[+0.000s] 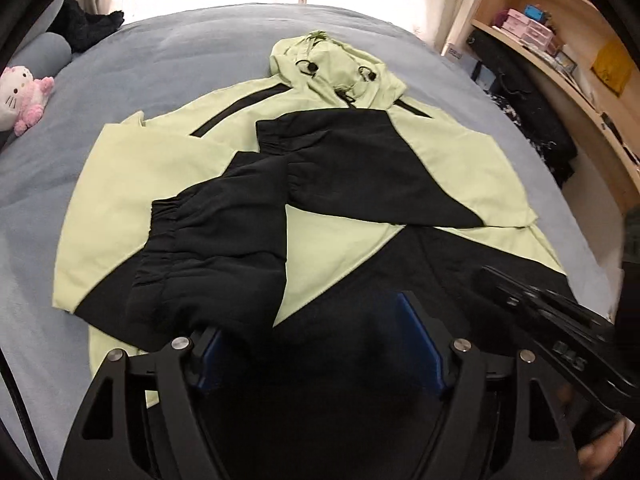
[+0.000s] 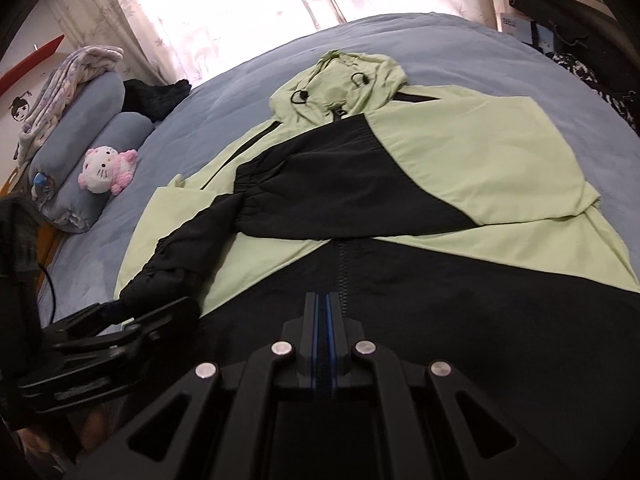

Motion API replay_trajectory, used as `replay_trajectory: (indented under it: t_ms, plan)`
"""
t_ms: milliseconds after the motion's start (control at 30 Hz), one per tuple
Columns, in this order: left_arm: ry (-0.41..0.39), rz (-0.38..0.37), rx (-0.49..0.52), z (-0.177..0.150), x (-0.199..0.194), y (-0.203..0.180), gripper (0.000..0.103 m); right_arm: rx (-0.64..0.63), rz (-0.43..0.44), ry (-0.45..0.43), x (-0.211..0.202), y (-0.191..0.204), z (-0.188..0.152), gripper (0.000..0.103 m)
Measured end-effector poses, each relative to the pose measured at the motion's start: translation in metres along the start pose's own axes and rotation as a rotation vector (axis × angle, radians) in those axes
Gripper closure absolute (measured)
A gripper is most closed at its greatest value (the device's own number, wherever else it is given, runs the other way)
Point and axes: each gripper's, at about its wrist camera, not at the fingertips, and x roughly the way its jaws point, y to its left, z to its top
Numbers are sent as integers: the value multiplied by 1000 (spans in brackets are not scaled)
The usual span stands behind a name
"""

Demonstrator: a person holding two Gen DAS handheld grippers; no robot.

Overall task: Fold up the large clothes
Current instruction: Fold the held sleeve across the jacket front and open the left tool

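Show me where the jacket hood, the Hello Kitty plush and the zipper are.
jacket hood (image 1: 336, 64): left wrist view, on the green front panel between its cord toggles.
Hello Kitty plush (image 2: 102, 170): right wrist view, on its white face.
zipper (image 2: 343, 264): right wrist view, on the black teeth.

Both wrist views look low and close across the same jacket toward the curtained window.
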Motion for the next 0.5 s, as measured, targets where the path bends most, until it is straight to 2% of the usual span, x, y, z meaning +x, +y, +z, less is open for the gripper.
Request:
replay_trajectory:
  t_ms: [33, 100, 167, 233, 367, 500]
  plan:
    - [8, -10, 1, 0, -4, 1, 28, -2, 10, 4, 1, 2, 0, 98]
    - [12, -24, -4, 0, -13, 0, 28, -12, 21, 6, 1, 6, 0, 86]
    - [-1, -15, -17, -4, -24, 3, 28, -37, 38, 0, 0, 14, 1, 58]
    - [-27, 2, -33, -12, -41, 9, 28, -62, 50, -15, -3, 22, 1, 48]
    - [-74, 48, -94, -23, -63, 27, 28, -137, 75, -18, -3, 46, 4, 48]
    - [-94, 125, -202, -38, -82, 68, 28, -237, 116, 1, 3, 78, 4, 48]
